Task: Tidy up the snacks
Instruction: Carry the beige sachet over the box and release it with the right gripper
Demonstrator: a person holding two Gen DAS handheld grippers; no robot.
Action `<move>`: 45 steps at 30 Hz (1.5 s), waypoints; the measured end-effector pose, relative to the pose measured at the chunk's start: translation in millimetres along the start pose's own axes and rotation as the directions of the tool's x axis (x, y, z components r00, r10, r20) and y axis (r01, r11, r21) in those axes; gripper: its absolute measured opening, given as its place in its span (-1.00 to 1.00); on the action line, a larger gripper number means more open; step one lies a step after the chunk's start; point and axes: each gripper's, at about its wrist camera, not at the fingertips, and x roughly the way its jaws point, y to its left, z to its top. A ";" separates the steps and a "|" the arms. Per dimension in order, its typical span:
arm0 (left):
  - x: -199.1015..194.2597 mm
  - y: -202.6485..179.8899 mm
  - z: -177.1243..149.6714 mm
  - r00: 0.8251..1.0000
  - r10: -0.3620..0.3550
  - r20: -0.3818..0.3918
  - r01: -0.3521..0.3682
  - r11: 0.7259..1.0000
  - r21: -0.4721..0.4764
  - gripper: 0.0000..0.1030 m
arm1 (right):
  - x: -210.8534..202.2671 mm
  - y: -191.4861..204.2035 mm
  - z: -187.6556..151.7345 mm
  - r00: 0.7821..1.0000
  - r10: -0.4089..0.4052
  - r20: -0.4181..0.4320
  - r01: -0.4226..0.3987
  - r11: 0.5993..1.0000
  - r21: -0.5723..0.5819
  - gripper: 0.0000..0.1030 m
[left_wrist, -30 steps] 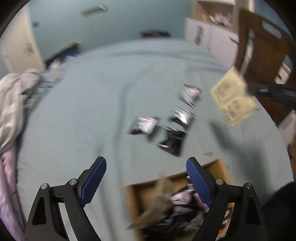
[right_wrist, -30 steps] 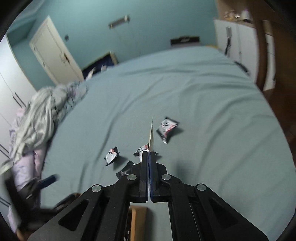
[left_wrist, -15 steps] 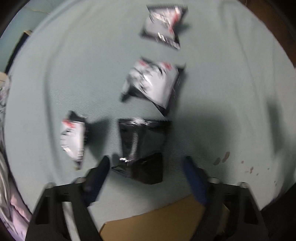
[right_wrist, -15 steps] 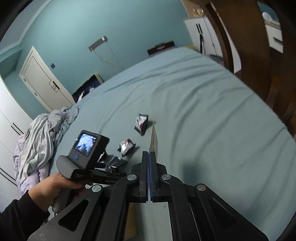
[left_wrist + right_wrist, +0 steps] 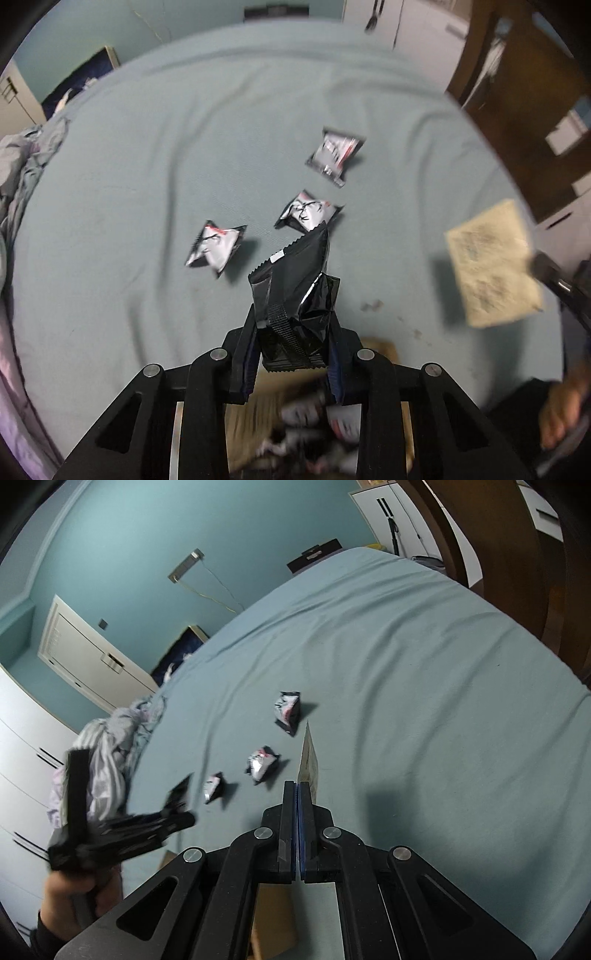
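My left gripper [image 5: 291, 328] is shut on a black snack packet [image 5: 295, 291] and holds it above the bed, over a cardboard box [image 5: 317, 435] with several snack packets inside. Three silver snack packets lie on the blue bed: one at left [image 5: 216, 247], one in the middle [image 5: 308, 214], one farther back [image 5: 334, 155]. My right gripper [image 5: 297, 794] is shut on a flat yellowish packet [image 5: 309, 760], seen edge-on. That packet also shows in the left wrist view [image 5: 493, 264]. The silver packets show in the right wrist view [image 5: 288, 709], [image 5: 262, 764], [image 5: 213, 790].
A heap of grey bedding [image 5: 110, 753] lies on the bed's left side. A brown wooden chair [image 5: 524, 110] stands at the right of the bed. White cupboards [image 5: 402, 528] and a door [image 5: 85, 657] stand along the blue wall.
My left gripper closed on the black packet, lifted it off the bed and drew back over the box. My right gripper stays shut on the yellowish packet.
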 end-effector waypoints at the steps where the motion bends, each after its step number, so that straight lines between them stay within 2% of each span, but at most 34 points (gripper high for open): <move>1: -11.5 2.2 -7.2 1.000 -0.010 0.017 0.010 1.000 0.000 -0.43 | -1.9 -1.1 -1.6 1.000 0.020 0.000 -0.020 1.000 0.005 -1.00; 4: -44.9 14.5 -39.2 0.997 -0.052 0.062 0.053 0.998 -0.016 -0.43 | -7.6 -1.5 -1.2 0.998 0.055 -0.001 -0.055 0.998 0.015 -1.00; 7: -56.2 11.0 -74.7 0.991 -0.104 0.080 0.106 0.994 -0.025 -0.43 | -9.5 1.0 -3.8 0.987 0.157 -0.033 -0.157 0.988 0.017 -1.00; 9: -56.6 9.3 -97.8 0.990 -0.100 0.095 0.100 0.995 0.000 -0.35 | -12.0 9.2 -9.4 0.971 0.228 -0.076 -0.230 0.973 -0.010 -1.00; 10: -53.4 5.7 -103.7 0.989 -0.095 0.110 0.094 0.995 0.016 -0.25 | -10.6 12.9 -11.9 0.961 0.259 -0.102 -0.262 0.965 -0.022 -1.00; 11: -49.5 5.6 -109.6 0.987 -0.087 0.138 0.084 0.996 0.031 0.15 | -10.8 18.0 -15.1 0.951 0.283 -0.124 -0.290 0.956 -0.041 -1.00; 12: -47.6 8.2 -111.7 0.985 -0.068 0.157 0.063 0.998 0.031 0.47 | -11.2 27.7 -19.8 0.940 0.303 -0.156 -0.318 0.945 -0.075 -1.00; 13: -48.2 11.6 -116.4 0.982 -0.044 0.182 0.041 0.999 0.023 0.51 | -10.8 34.0 -22.2 0.934 0.309 -0.181 -0.331 0.938 -0.105 -1.00; 15: -52.8 21.0 -122.9 0.975 -0.024 0.223 0.026 1.000 -0.005 0.54 | -14.0 49.5 -30.3 0.934 0.291 -0.207 -0.330 0.925 -0.187 -1.00; 18: -53.1 44.8 -129.6 0.966 -0.012 0.256 0.033 0.996 -0.081 0.57 | -15.8 61.0 -35.5 0.924 0.295 -0.245 -0.355 0.900 -0.255 -1.00; 22: -43.2 64.5 -135.6 0.959 0.113 0.259 -0.075 0.985 -0.153 0.57 | -10.6 79.1 -37.6 0.898 0.326 -0.295 -0.409 0.864 -0.292 -1.00; 23: -42.1 66.1 -136.2 0.957 0.142 0.253 -0.105 0.982 -0.157 0.58 | -9.7 81.9 -36.1 0.887 0.343 -0.309 -0.431 0.853 -0.293 -1.00; 26: -37.2 65.2 -134.8 0.952 0.208 0.225 -0.181 0.974 -0.137 0.58 | 4.9 80.3 -30.0 0.833 0.424 -0.355 -0.519 0.821 -0.237 -1.00; 28: -36.5 62.7 -134.8 0.951 0.207 0.231 -0.183 0.976 -0.122 0.58 | 21.0 72.9 -27.9 0.804 0.451 -0.388 -0.540 0.827 -0.157 -1.00; 29: -36.8 61.1 -134.5 0.950 0.201 0.238 -0.179 0.977 -0.113 0.58 | 28.5 66.5 -25.8 0.811 0.437 -0.390 -0.513 0.850 -0.115 -1.00; 30: -36.5 58.2 -133.4 0.949 0.201 0.244 -0.180 0.978 -0.105 0.58 | 34.6 61.9 -24.2 0.835 0.391 -0.387 -0.461 0.881 -0.105 -0.93; 31: -35.1 56.3 -132.5 0.948 0.203 0.247 -0.183 0.978 -0.100 0.58 | 38.9 56.8 -21.9 0.875 0.310 -0.371 -0.375 0.920 -0.116 -0.68; 32: -35.2 54.7 -132.1 0.946 0.205 0.251 -0.186 0.978 -0.095 0.58 | 40.7 52.3 -19.8 0.901 0.258 -0.350 -0.316 0.941 -0.121 -0.46; 33: -38.1 52.9 -132.5 0.944 0.203 0.259 -0.185 0.978 -0.093 0.58 | 40.8 46.2 -16.6 0.924 0.213 -0.318 -0.260 0.959 -0.113 0.09; 34: -38.2 51.8 -131.5 0.943 0.201 0.264 -0.182 0.979 -0.094 0.58 | 39.9 43.7 -14.6 0.934 0.195 -0.298 -0.236 0.966 -0.108 0.44; 37: -42.8 50.4 -133.0 0.940 0.199 0.278 -0.178 0.979 -0.099 0.58 | 34.6 39.5 -4.4 0.963 0.123 -0.239 -0.156 0.980 -0.125 0.47; 40: -45.7 53.5 -133.5 0.938 0.196 0.285 -0.169 0.979 -0.117 0.58 | 26.9 36.2 -0.1 0.985 -0.030 -0.167 0.002 0.986 -0.169 0.47; 43: -46.9 58.4 -133.1 0.943 0.179 0.280 -0.143 0.979 -0.144 0.58 | 21.7 41.7 -0.6 0.975 -0.186 -0.123 0.149 0.954 -0.258 0.47; 45: -46.5 61.0 -132.5 0.945 0.170 0.279 -0.129 0.979 -0.159 0.58 | 21.7 46.5 2.3 0.963 -0.241 -0.118 0.196 0.931 -0.307 0.47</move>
